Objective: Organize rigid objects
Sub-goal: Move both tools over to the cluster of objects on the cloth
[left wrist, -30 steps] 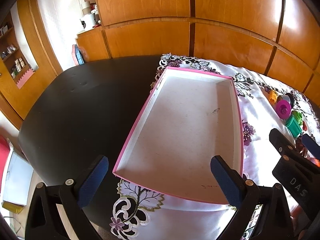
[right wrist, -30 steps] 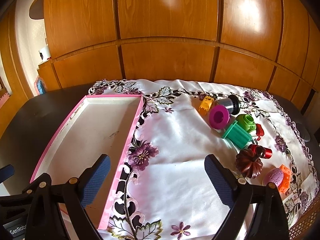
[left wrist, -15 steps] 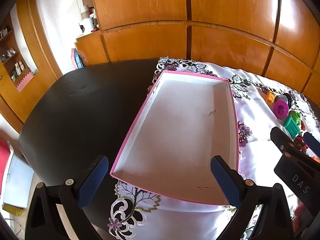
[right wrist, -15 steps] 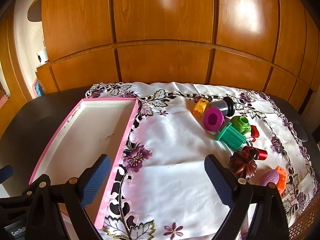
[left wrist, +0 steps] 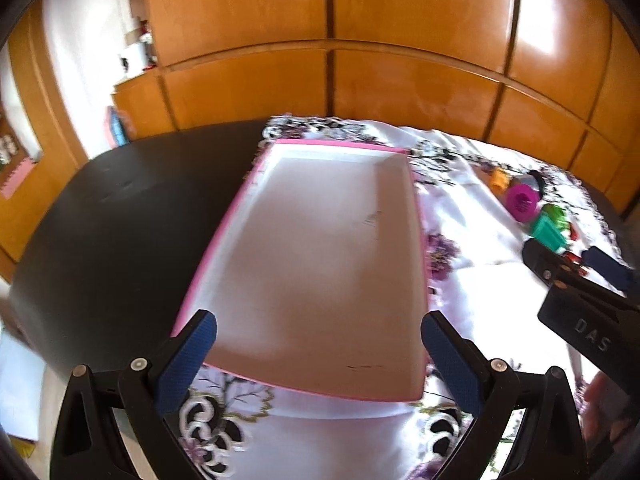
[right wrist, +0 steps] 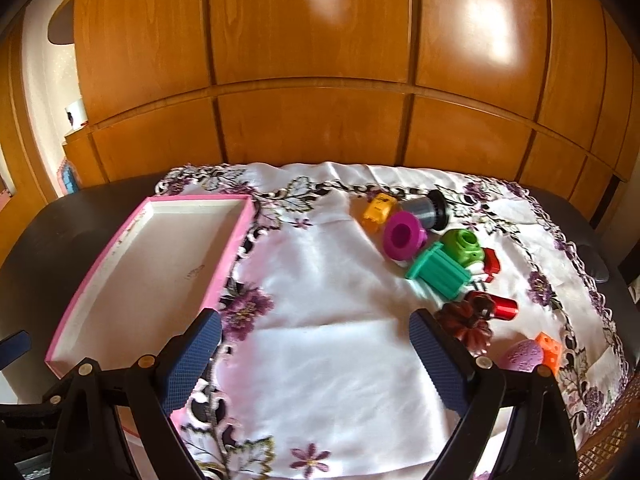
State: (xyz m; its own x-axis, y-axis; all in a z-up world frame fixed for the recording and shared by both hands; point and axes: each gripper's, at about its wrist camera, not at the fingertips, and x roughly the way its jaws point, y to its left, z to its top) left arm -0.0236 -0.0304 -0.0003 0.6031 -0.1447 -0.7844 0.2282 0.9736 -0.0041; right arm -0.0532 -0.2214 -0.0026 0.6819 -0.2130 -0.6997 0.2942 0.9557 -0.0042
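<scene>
Both tongs have risen; pink tray (left wrist: 416, 240) under left tongs (left wrist: 320, 354).

Dark table (right wrist: 48, 232) under an embroidered white cloth (right wrist: 328, 344), pink-rimmed tray (right wrist: 100, 276) straddling both.

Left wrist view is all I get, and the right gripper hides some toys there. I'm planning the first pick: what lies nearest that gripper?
Observer: A dark brown pumpkin-shaped toy lies on the cloth just beyond the right fingertip of the right gripper.
Operator: Is that gripper holding anything?
Observer: No. Its jaws stand wide open, with only the white embroidered cloth between them.
Operator: Anything further right?
Observer: A purple textured egg and an orange cube sit side by side near the cloth's edge.
</scene>
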